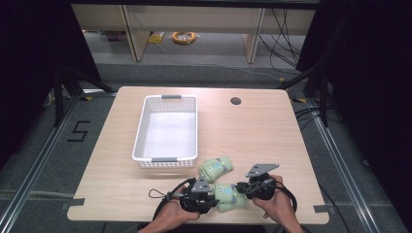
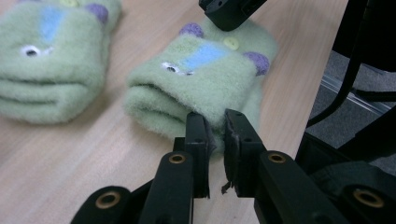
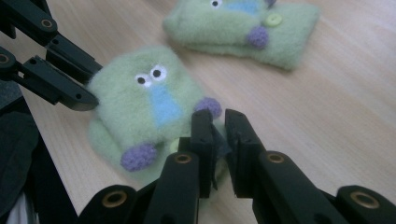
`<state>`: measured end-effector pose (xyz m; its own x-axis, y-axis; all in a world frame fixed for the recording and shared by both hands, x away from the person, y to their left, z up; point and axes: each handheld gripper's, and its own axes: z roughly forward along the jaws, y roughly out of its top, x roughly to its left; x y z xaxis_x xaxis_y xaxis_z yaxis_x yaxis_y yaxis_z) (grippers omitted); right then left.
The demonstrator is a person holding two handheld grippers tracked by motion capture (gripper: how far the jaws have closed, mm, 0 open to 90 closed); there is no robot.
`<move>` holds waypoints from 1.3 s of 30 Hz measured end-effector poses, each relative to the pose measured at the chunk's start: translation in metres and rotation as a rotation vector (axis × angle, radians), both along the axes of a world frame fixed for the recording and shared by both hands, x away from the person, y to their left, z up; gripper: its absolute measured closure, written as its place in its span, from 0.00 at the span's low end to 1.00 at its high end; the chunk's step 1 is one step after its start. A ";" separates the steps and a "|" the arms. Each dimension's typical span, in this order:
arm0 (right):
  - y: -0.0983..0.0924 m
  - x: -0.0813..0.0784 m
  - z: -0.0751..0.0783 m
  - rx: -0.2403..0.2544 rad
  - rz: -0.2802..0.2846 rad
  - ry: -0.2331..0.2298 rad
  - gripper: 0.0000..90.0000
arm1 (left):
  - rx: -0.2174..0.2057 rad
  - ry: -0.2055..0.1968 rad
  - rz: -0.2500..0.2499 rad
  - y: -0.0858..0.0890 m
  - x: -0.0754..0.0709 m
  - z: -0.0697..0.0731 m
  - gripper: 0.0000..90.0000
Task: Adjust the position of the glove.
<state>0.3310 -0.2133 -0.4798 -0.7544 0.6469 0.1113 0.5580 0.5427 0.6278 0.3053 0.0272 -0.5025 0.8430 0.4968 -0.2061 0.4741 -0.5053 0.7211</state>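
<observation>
Both mittens lie on the table (image 1: pixel 252 131); basket (image 1: pixel 141 141) at 11 o'clock holds nothing. Left tool (image 2: pixel 215 122) and right tool (image 3: pixel 218 122) each pinch an edge of the near mitten (image 1: pixel 228 195); far mitten (image 1: pixel 216 167) untouched. Likely nothing sorted yet.

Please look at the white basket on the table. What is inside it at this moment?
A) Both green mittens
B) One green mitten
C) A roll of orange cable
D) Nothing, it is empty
D: in the high view the white basket shows a bare floor, while both green mittens lie on the table in front of it, the nearer mitten between the two grippers and the farther mitten just behind it.
</observation>
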 end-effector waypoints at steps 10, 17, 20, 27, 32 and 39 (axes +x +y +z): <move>0.000 0.001 -0.008 0.003 -0.004 0.024 0.92 | 0.008 0.002 -0.005 0.000 0.002 -0.002 0.88; 0.000 0.003 -0.013 -0.012 0.002 -0.020 0.90 | -0.015 0.048 0.015 0.003 0.003 -0.001 0.79; 0.000 0.002 -0.011 0.000 -0.020 0.012 0.86 | -0.025 0.065 0.038 0.007 0.004 0.000 0.66; -0.004 0.003 -0.004 0.006 -0.037 -0.011 0.73 | -0.051 0.032 0.113 0.023 0.005 0.012 0.50; -0.008 0.012 0.009 0.023 -0.074 -0.061 0.70 | -0.061 0.004 0.156 0.028 0.012 0.016 0.50; 0.001 0.038 0.014 0.003 -0.080 -0.054 0.67 | -0.043 -0.016 0.232 0.028 0.028 0.016 0.49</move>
<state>0.3691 -0.2125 -0.4663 -0.7053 0.7050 0.0740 0.5648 0.4958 0.6597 0.3337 0.0555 -0.4869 0.7104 0.6689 -0.2187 0.5624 -0.3527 0.7479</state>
